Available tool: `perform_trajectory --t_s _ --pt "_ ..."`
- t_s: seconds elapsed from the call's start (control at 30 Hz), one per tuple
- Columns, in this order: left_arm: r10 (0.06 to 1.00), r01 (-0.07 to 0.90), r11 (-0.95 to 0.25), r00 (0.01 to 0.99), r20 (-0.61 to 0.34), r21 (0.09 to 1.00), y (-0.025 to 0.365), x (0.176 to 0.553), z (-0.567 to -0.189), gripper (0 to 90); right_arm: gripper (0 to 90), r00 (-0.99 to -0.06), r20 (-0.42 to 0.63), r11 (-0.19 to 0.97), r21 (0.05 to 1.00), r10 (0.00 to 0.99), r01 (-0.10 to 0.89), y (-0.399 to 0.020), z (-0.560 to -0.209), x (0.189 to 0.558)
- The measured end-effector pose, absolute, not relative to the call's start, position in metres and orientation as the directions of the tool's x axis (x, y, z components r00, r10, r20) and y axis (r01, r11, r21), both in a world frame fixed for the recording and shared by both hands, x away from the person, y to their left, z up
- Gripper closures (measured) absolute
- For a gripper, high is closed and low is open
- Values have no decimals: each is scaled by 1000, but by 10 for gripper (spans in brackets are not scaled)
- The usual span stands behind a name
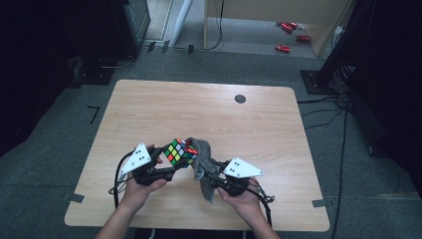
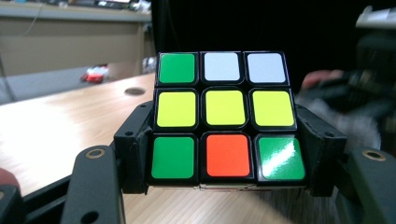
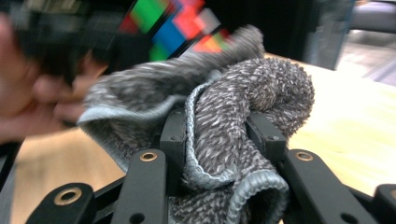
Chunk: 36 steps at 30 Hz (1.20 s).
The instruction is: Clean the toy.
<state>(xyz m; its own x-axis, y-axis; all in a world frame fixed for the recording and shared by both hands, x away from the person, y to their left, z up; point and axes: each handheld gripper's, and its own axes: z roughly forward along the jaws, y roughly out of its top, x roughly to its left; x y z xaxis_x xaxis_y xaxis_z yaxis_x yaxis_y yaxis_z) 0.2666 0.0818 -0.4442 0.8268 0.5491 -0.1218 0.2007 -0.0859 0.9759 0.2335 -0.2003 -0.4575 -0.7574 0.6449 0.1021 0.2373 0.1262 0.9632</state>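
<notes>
High view showed your left tool clamped on the puzzle cube above the surface, while your right tool gripped the grey cloth against it

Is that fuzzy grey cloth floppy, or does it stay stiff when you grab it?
Probably floppy: the grey cloth bunches into folds between the jaws of the right gripper, and in the high view its free end hangs down limp. It looks light and soft, likely not slippery, since its nubby pile should grip. It drapes against the Rubik's cube, so it likely bends around whatever it touches.
</notes>
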Motion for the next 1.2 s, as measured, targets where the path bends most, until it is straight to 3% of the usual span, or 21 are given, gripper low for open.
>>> perform_trajectory --t_s 0.17,0.3,0.83,0.9,1.03,1.2 --pt "553 211 -90 824 -127 973 81 268 -446 347 640 -686 124 85 961 717 263 -224 -452 243" --pt "551 212 -91 825 -128 973 80 267 -446 347 629 -606 152 109 922 781 372 -237 -458 254" --pt "548 218 -97 826 -131 971 76 267 -448 347 614 -451 53 220 818 891 531 -258 -497 275" --pt "551 222 -98 824 -133 970 77 268 -448 347 563 -449 59 217 814 892 538 -259 -498 276" --pt "553 222 -98 823 -133 970 77 268 -448 348 347 -431 29 214 837 902 504 -259 -494 275" --pt "556 226 -98 820 -135 969 77 268 -448 347 248 -456 30 184 889 889 419 -260 -481 270"
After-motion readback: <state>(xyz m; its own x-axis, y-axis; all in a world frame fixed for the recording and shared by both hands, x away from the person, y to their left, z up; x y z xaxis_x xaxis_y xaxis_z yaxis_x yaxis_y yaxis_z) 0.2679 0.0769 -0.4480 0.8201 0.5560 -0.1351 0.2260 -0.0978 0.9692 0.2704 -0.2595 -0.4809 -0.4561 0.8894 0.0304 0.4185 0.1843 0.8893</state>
